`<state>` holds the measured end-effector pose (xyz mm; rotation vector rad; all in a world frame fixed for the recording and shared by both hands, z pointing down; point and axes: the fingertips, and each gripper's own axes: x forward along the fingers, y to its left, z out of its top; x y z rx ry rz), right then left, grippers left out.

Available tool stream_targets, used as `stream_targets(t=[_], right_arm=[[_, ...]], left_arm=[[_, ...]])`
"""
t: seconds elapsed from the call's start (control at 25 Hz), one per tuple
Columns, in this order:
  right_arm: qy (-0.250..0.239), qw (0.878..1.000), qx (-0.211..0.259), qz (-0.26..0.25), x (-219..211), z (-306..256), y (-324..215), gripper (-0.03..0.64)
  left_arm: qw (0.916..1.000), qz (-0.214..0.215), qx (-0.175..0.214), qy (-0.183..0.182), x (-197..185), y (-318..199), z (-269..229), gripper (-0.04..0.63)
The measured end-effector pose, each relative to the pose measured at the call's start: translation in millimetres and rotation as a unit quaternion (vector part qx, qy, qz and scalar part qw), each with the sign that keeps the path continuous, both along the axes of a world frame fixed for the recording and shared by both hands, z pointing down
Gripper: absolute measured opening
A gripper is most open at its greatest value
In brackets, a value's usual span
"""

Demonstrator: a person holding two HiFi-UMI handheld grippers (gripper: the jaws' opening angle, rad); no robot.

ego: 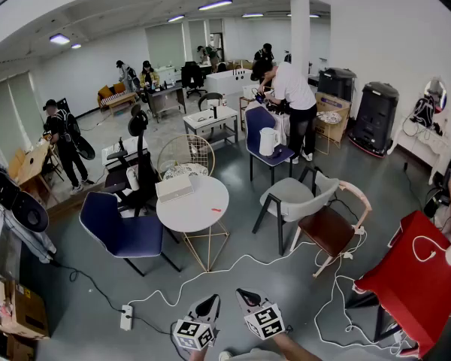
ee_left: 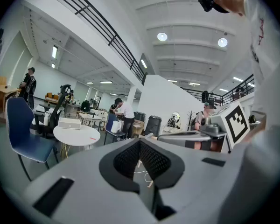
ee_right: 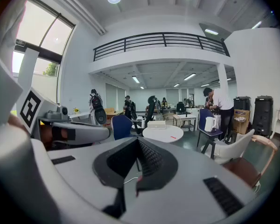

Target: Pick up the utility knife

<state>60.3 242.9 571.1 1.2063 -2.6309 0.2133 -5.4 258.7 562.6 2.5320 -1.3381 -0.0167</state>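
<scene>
The utility knife (ego: 216,210) is a small red thing lying on the right part of a round white table (ego: 195,215) some way ahead. It also shows as a red streak in the left gripper view (ee_left: 93,138) and the right gripper view (ee_right: 173,137). My left gripper (ego: 213,301) and right gripper (ego: 244,295) are side by side at the bottom of the head view, over the floor and well short of the table. The left gripper's (ee_left: 140,143) jaws meet with nothing between them. So do the right gripper's (ee_right: 139,141).
A white box (ego: 174,187) sits on the table's far side. A blue chair (ego: 124,233) stands left of it, a white chair (ego: 295,198) and a brown chair (ego: 327,229) to the right. White cables (ego: 248,265) and a power strip (ego: 125,318) lie on the floor. A red table (ego: 413,277) is at right.
</scene>
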Motion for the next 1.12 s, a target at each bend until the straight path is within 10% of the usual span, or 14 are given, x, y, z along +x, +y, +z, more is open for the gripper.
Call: stream_targets(t=[1.12], right_arm=[[-0.016,1.0,-0.02,-0.005,67.9,24.2,0.3,0.017]], left_arm=[[0.9993,0.026,-0.026,-0.001,78.2,-6.7,22.5,0.012]])
